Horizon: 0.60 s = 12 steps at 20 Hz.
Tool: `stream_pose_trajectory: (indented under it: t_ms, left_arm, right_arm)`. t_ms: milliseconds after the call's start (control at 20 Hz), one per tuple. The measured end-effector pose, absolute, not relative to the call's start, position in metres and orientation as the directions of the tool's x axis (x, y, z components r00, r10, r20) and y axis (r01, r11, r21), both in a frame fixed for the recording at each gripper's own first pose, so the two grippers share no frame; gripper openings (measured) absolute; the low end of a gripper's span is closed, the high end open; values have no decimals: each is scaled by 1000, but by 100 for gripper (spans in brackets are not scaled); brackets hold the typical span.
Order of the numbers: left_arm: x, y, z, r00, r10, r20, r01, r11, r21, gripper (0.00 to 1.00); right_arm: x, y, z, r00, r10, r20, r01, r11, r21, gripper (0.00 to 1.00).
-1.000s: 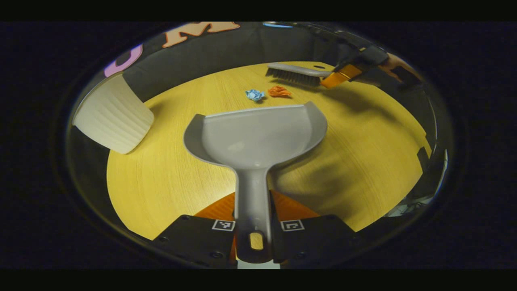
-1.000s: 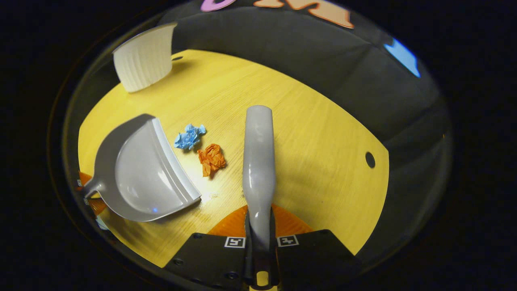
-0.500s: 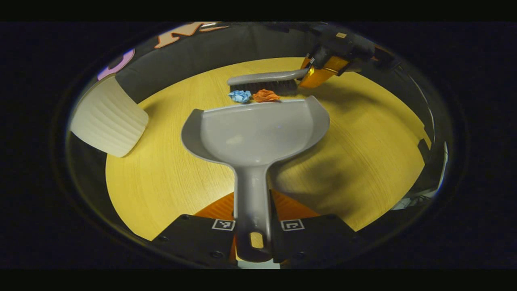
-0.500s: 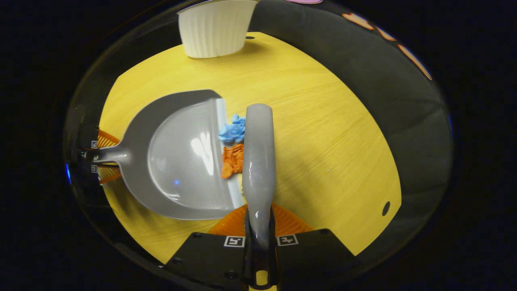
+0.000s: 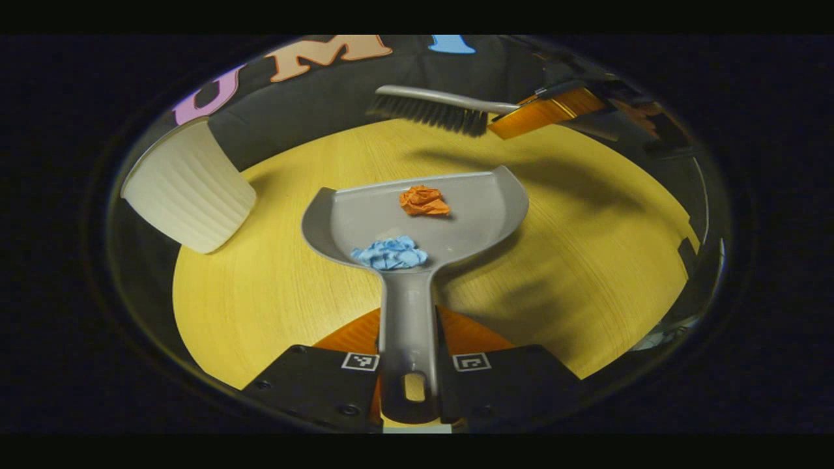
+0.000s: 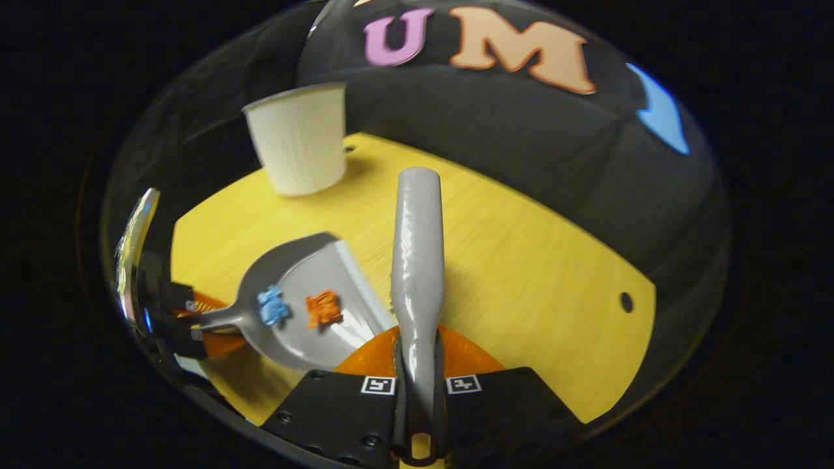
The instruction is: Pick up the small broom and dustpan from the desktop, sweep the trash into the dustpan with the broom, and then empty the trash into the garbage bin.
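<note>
- Since both paper scraps (image 5: 391,253) lie in the dustpan (image 5: 417,215), left tongs (image 5: 407,365) clamped on its handle, carry it level to the garbage bin (image 5: 186,195) at the tabletop's (image 5: 586,273) far edge;
- right tongs (image 6: 420,387) grip the broom (image 6: 417,260), raised clear; tip slowly.

Smooth grey plastic on the dustpan (image 5: 469,208), with a soft sheen and pale glints across its scoop. Inside it, two wads of crumpled paper, both matt and creased: the orange wad (image 5: 423,200) and the blue wad (image 5: 389,253). The broom (image 6: 417,260) has a glossy grey plastic handle streaked with highlights, and in the left gripper view its bristles (image 5: 430,114) look dark, stiff and coarse. The desk (image 5: 586,260) is light wood-look, fine straight grain, smooth with a low satin shine. The bin (image 6: 300,140) looks like matt off-white plastic, ribbed up and down.
</note>
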<state>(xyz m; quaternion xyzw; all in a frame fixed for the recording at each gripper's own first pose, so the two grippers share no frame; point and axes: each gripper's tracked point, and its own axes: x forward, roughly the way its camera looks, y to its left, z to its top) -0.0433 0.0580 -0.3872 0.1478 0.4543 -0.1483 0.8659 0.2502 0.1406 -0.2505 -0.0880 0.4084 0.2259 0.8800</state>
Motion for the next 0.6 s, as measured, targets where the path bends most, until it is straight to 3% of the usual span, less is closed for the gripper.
stream_pose_trajectory:
  t_ms: [200, 600]
  left_arm:
    - [-28, 53, -355, 661, -136, -738, 349, 927, 141, 27]
    - [-23, 48, -342, 787, -54, -614, 263, 931, 255, 26]
  right_arm:
    - [232, 84, -250, 590, 241, -771, -213, 967, 139, 13]
    - [129, 86, -295, 517, 214, -829, -89, 976, 197, 13]
